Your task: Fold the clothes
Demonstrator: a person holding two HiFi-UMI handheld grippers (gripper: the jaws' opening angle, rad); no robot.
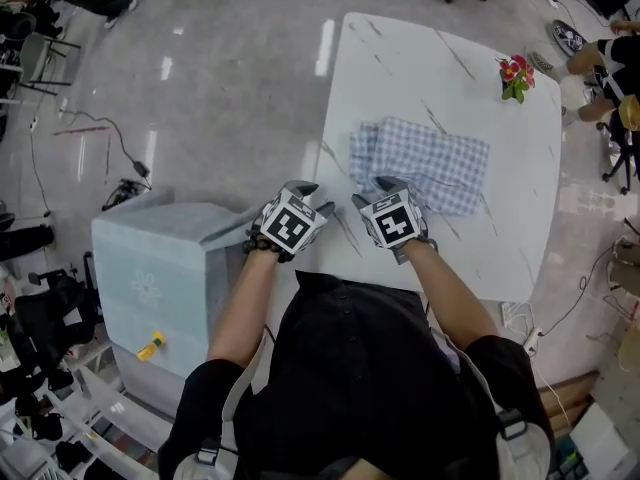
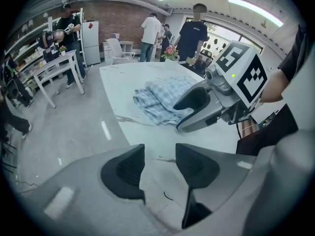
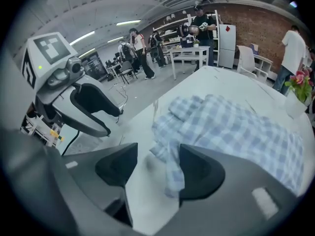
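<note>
Lying inside right gripper [image 3: 157, 154], hidden overhead: cloth corner [image 3: 171, 175]

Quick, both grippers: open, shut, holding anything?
Left gripper: open, nothing between its jaws.
Right gripper: open; an edge of the checked cloth lies loose between its jaws.

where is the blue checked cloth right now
In the head view the blue checked cloth lies bunched mid-table on the white table, its near corner between the open right tongs. The flowers stand beyond it, far right.
</note>
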